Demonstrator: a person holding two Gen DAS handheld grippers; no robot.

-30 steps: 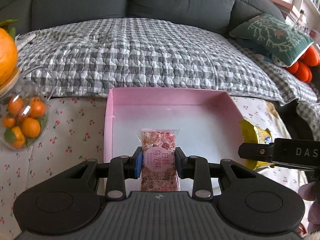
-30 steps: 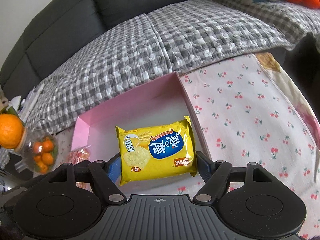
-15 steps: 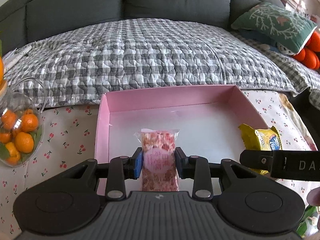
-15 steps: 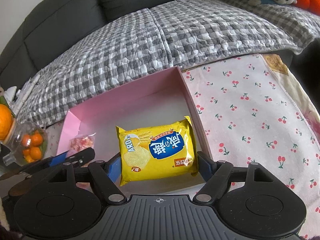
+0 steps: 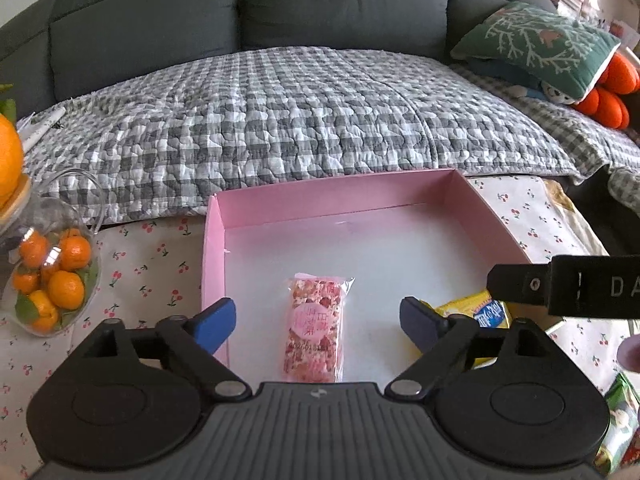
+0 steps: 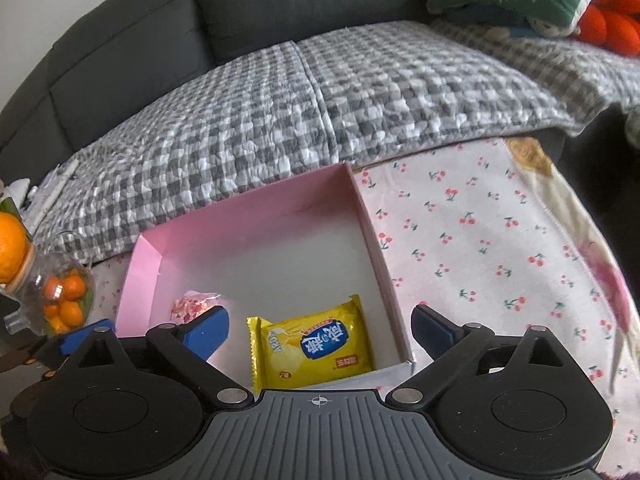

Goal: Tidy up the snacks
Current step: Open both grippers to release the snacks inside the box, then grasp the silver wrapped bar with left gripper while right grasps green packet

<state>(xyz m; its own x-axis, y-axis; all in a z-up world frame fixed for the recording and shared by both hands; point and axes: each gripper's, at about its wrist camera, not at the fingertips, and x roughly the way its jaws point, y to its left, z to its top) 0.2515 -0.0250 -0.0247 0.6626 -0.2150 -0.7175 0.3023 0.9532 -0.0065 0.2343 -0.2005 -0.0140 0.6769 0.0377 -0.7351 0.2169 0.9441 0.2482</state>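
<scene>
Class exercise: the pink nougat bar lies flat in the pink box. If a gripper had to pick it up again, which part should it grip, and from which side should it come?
Grip the pink nougat bar across its narrow width, at mid-length, coming down from above on the near side. It lies flat, long axis pointing away from the left gripper, whose opening jaws already straddle it; the crimped ends look too thin to hold.

Inside the shallow pink cardboard box (image 5: pixel 496 216) on the cherry-print counter (image 6: pixel 480 240), the pink clear-wrapped nougat bar (image 5: pixel 314 328) lies left of the yellow foil biscuit packet (image 6: pixel 316 344); a round glass jar of small oranges (image 5: pixel 48 276) stands left of the box.
</scene>
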